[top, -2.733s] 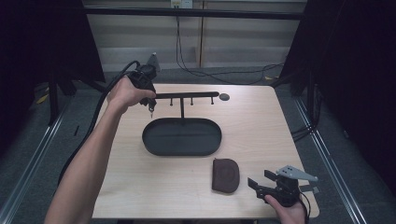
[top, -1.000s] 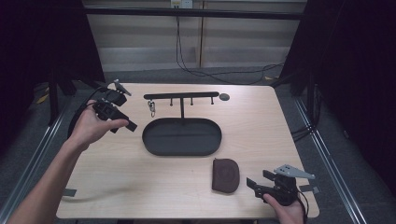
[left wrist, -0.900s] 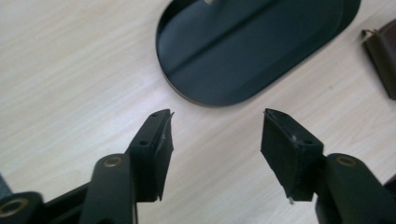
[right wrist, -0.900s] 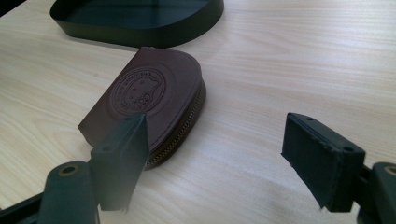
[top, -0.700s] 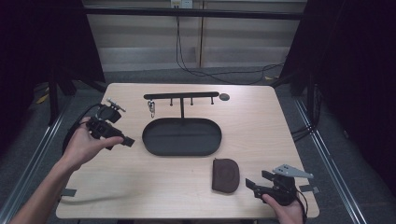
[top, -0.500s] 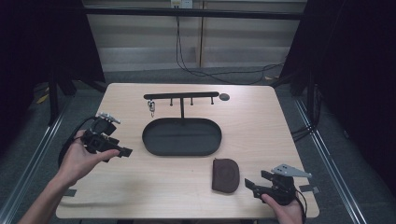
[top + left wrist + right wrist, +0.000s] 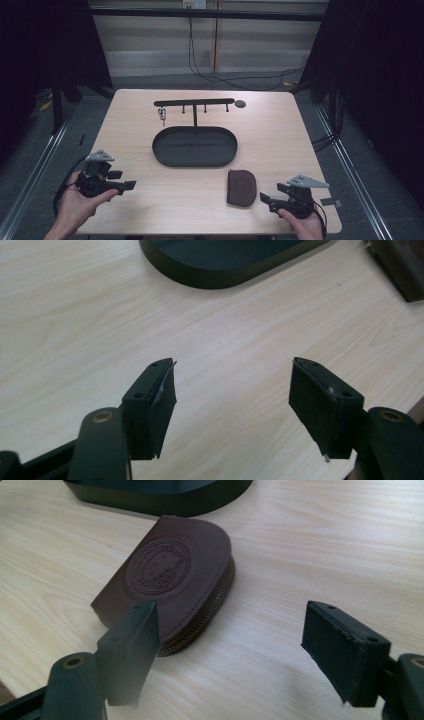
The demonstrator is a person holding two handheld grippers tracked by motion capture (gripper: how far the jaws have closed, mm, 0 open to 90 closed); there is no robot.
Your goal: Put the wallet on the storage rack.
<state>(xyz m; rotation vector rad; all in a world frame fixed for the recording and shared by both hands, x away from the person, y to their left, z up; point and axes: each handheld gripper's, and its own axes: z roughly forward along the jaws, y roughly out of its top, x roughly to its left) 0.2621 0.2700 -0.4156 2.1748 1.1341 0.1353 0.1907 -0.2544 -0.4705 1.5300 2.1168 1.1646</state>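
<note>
My left gripper [image 7: 129, 185] hovers low over the table's near left part, held in a hand. It is open; its jaws have just closed in a little and nothing is between them [image 7: 232, 390]. My right gripper [image 7: 265, 198] rests open at the near right. A brown zipped pouch [image 7: 241, 187] with an embossed round mark lies just ahead of it. In the right gripper view the pouch [image 7: 175, 580] lies by the left jaw, apart from the pads [image 7: 232, 622]. A small metal item [image 7: 161, 115] hangs from the left hook of a black rack [image 7: 194, 103].
A black oval tray [image 7: 195, 146] forms the rack's base in the middle of the table; its rim is in the left gripper view [image 7: 225, 265] and the right gripper view [image 7: 165, 497]. A small dark disc [image 7: 240, 104] lies by the rack's right end. Cables trail off both grippers.
My left hand has come away from the rack's left end, toward the near left edge and lower. The right gripper and the pouch have stayed put.
</note>
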